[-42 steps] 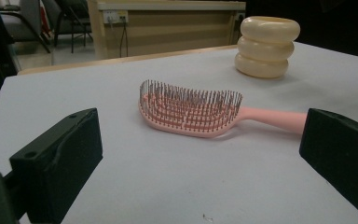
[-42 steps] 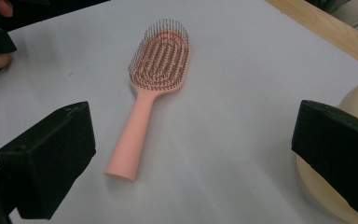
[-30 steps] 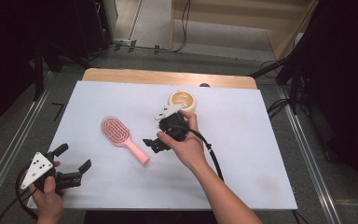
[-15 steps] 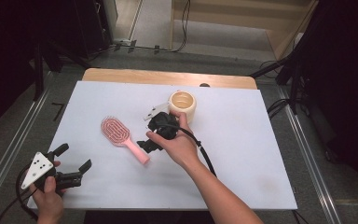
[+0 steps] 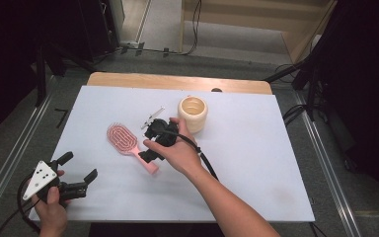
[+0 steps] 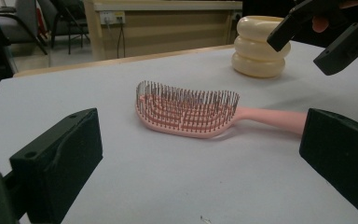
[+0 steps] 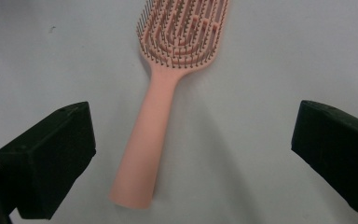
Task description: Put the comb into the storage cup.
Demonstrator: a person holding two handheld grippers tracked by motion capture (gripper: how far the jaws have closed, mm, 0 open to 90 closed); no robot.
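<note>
A pink hairbrush (image 5: 127,144) lies bristles up on the white table cover, its handle pointing toward the near right. My right gripper (image 5: 147,143) hovers over that handle, open and empty. In the right gripper view the handle (image 7: 151,135) lies between the wide-apart jaws of the right gripper (image 7: 193,156), slightly left of centre. My left gripper (image 5: 78,167) rests open and empty at the near left corner. In the left gripper view, the left gripper (image 6: 200,156) faces the brush (image 6: 186,112), with the right gripper's jaws (image 6: 326,35) at upper right.
A cream ribbed cup (image 5: 193,114) stands upright behind the right hand, also seen as the cup (image 6: 260,46) beyond the brush. A wooden table edge (image 5: 177,82) borders the white cover (image 5: 256,168) at the back. Cables and metal rails run along the floor on both sides.
The right hand has carried its gripper leftward, from beside the cup to over the brush handle. The left gripper has stayed put.
</note>
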